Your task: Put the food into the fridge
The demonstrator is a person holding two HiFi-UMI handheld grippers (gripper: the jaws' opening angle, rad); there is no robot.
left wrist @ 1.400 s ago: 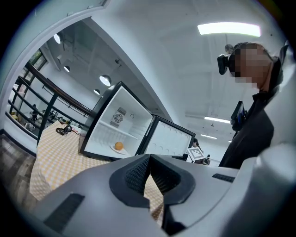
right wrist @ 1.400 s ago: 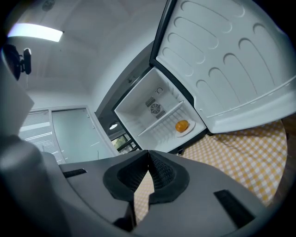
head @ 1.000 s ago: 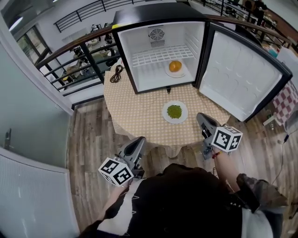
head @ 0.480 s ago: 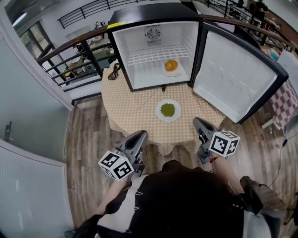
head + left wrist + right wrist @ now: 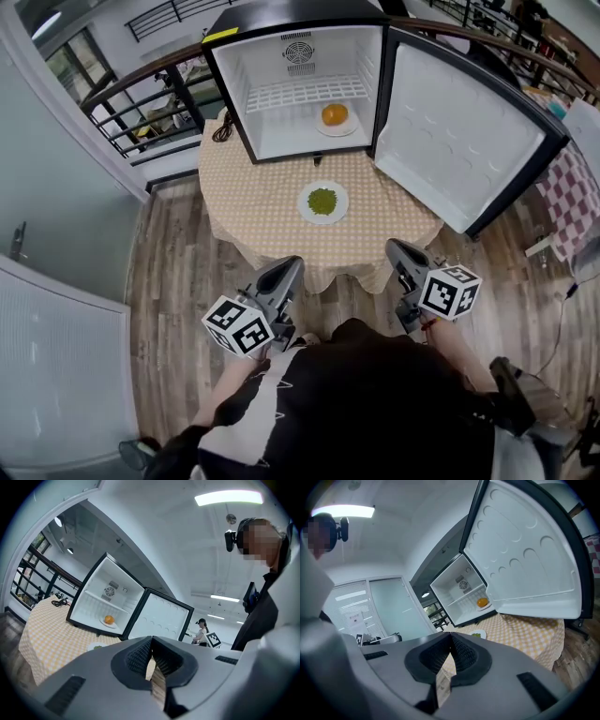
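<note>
Since a second ago the left gripper [image 5: 292,265] has drawn up to the near edge of the table, and the table with the fridge on it now sits higher in the head view. The right gripper [image 5: 394,246] has barely changed its place in that view. The two plates lie where they lay.

Both grippers are clenched with nothing between the pads, as each gripper view shows. They are the things farthest from the fridge [image 5: 234,103]: the left one points toward its open front, while the right one is off to the door side, over the wood floor [image 5: 178,253].

The round table [image 5: 253,197], under a checked cloth, carries the fridge at its far side. On the cloth just in front of the open fridge lies a white plate [image 5: 307,211] of greens [image 5: 322,201], well apart from both grippers.

The fridge door [image 5: 459,131] stands swung wide to the right. Inside, below the wire shelf [image 5: 309,92], an orange [image 5: 334,114] sits on a small plate [image 5: 336,129] on the bottom, toward the door side.

A dark cable [image 5: 223,131] lies on the cloth just left of the fridge, and a railing [image 5: 141,94] runs behind it.
</note>
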